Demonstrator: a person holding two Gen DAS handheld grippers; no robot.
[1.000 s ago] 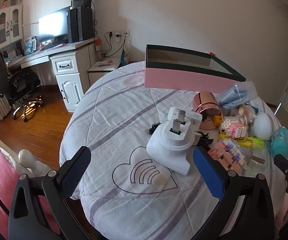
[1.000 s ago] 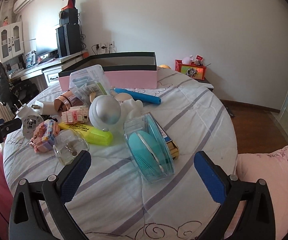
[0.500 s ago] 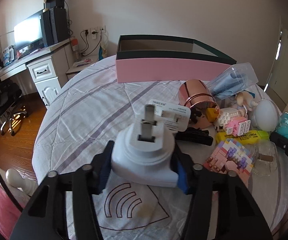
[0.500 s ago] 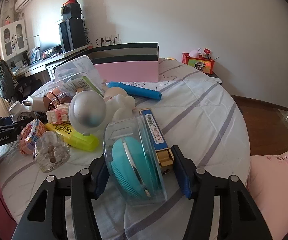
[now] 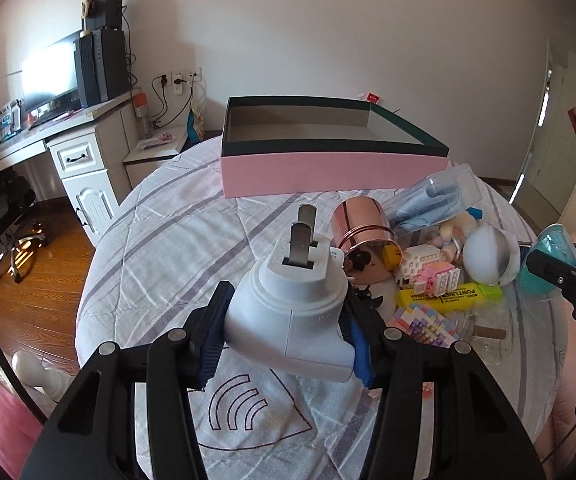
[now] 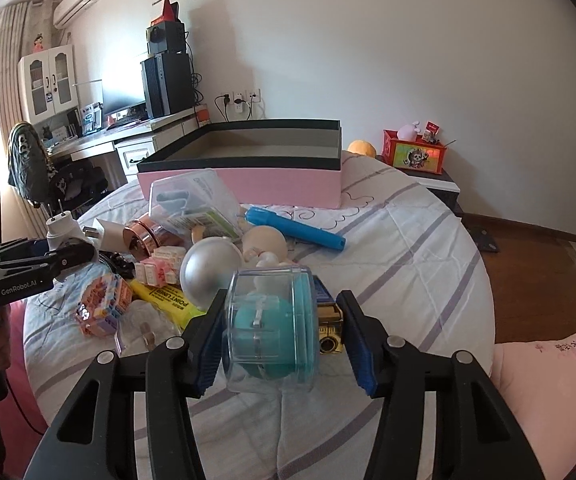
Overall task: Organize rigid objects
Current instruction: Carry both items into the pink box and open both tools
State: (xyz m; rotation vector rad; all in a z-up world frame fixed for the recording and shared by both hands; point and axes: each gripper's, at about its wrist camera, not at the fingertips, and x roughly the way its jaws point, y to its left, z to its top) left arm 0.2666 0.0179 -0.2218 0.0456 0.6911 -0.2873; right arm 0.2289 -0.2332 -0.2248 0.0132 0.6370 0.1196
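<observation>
My left gripper is shut on a white plug adapter and holds it above the quilt, prongs up; it also shows in the right wrist view. My right gripper is shut on a clear case with a teal brush, lifted off the bed. An open pink box with a dark rim stands behind the pile; it also shows in the right wrist view.
A pile lies on the round bed: copper cup, yellow highlighter, brick toys, silver egg, blue tube, clear pouch. A desk and a chair stand at the left.
Both grippers went from open to shut, the left on the plug adapter and the right on the teal brush case. Both objects are now raised off the bed.
</observation>
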